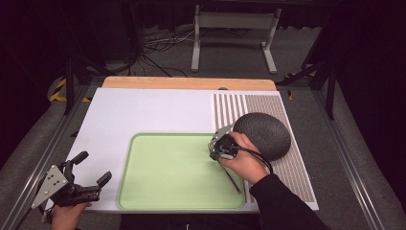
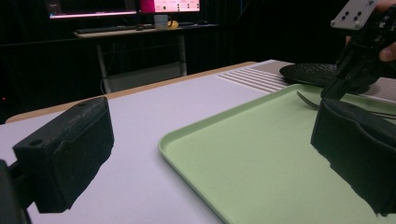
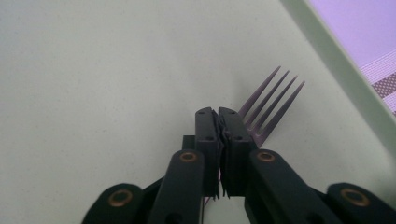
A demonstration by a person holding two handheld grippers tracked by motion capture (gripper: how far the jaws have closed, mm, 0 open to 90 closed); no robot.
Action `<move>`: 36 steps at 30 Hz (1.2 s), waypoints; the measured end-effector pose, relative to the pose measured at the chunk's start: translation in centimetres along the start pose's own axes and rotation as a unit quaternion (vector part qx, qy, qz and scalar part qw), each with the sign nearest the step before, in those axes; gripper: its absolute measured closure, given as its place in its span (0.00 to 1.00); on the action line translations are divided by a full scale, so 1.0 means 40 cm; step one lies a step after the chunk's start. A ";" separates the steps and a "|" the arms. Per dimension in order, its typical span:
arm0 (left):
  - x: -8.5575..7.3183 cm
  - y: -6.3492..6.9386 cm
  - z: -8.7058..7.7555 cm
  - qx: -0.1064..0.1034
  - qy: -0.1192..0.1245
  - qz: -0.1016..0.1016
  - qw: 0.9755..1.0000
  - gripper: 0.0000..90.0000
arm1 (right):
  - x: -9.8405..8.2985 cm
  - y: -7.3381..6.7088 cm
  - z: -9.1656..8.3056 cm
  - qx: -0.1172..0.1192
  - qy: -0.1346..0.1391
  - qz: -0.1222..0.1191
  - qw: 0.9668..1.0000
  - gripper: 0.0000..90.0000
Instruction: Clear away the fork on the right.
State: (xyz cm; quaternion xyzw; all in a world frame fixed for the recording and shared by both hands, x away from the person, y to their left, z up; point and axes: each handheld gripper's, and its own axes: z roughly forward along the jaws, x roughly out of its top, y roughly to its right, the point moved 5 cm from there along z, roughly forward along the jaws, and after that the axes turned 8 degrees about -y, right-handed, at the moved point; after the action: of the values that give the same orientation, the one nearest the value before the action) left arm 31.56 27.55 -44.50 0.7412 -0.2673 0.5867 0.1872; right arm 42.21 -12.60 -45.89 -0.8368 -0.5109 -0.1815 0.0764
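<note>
A metal fork [image 3: 273, 102] lies flat near the right side of a pale green tray [image 1: 167, 167]; its handle [image 1: 233, 183] sticks out from under the person's right hand. My right gripper [image 1: 213, 149] points down at the fork's neck. Its jaws [image 3: 218, 112] are shut, pads meeting, nothing seen between them, and the tines fan out past the tips. From the left gripper view, the right gripper [image 2: 327, 91] rests its tip at the fork [image 2: 306, 99]. At the board's near left corner my left gripper [image 1: 95, 166] is open and empty [image 2: 212, 154].
A dark grey dome-shaped object [image 1: 262, 134] sits on a striped mat [image 1: 297, 167] just right of the tray, close behind the right hand. The tray lies on a white board [image 1: 143, 110] over a wooden tabletop. Metal rails run along both table sides.
</note>
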 end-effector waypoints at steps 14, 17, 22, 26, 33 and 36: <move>0.000 0.000 0.000 -0.001 0.000 -0.001 1.000 0.00 | -0.005 -0.006 0.034 0.008 -0.027 -0.013 1.000 1.00; 0.000 0.000 0.000 -0.001 0.000 0.000 1.000 0.00 | -0.005 -0.004 0.035 0.005 -0.028 -0.013 1.000 1.00; 0.000 0.000 0.000 -0.001 0.000 -0.001 1.000 0.00 | -0.005 -0.001 0.036 0.001 -0.029 -0.013 0.999 1.00; 0.000 0.000 0.000 -0.001 -0.001 0.000 1.000 0.00 | -0.005 0.003 0.036 -0.001 -0.030 -0.011 0.999 1.00; 0.000 0.000 0.000 -0.002 -0.002 0.001 1.000 0.00 | -0.010 0.016 0.034 -0.011 -0.031 -0.004 0.999 1.00; 0.000 0.000 0.000 0.000 -0.001 0.001 1.000 0.00 | -0.013 0.023 0.033 -0.018 -0.033 0.005 0.999 1.00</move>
State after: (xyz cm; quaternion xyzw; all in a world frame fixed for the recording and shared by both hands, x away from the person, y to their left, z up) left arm 31.57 27.55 -44.51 0.7411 -0.2686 0.5863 0.1865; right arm 43.10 -13.02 -47.26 -0.8459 -0.5058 -0.1628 0.0457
